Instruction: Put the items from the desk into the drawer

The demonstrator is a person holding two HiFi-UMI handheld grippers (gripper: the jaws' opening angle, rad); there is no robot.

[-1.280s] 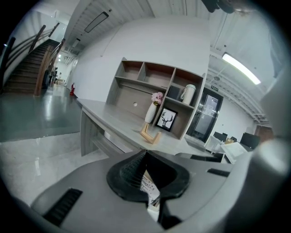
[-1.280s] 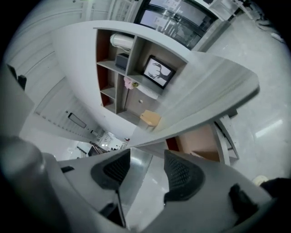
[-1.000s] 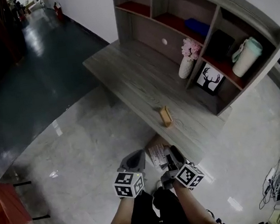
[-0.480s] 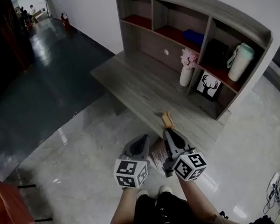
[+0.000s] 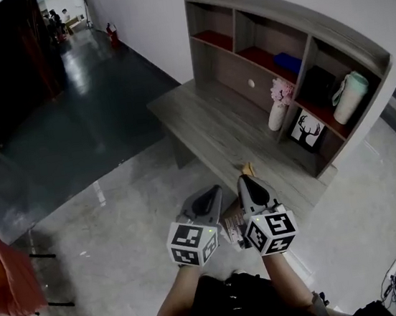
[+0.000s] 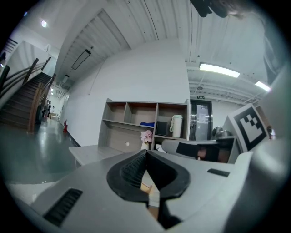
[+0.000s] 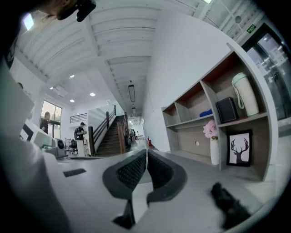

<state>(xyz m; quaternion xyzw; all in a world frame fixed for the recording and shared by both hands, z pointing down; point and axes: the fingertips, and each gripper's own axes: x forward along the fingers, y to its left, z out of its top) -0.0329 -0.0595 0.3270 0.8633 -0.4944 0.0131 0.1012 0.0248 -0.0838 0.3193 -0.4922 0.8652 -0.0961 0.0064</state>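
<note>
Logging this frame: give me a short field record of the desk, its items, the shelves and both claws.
desk: grey wood, shelf unit at the back
on desk: small tan block near the front edge; white vase of pink flowers by the shelves
in shelves: deer picture, pale flask, black box, blue item
left claw: shut, empty
right claw: shut, jaws just closed, nothing between them
position: both claws held up before the person, touching nothing

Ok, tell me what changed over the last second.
The left gripper and right gripper both rose in front of the desk. The right gripper's jaws have just closed on nothing. The wooden block on the desk, the vase and picture stayed put.
</note>
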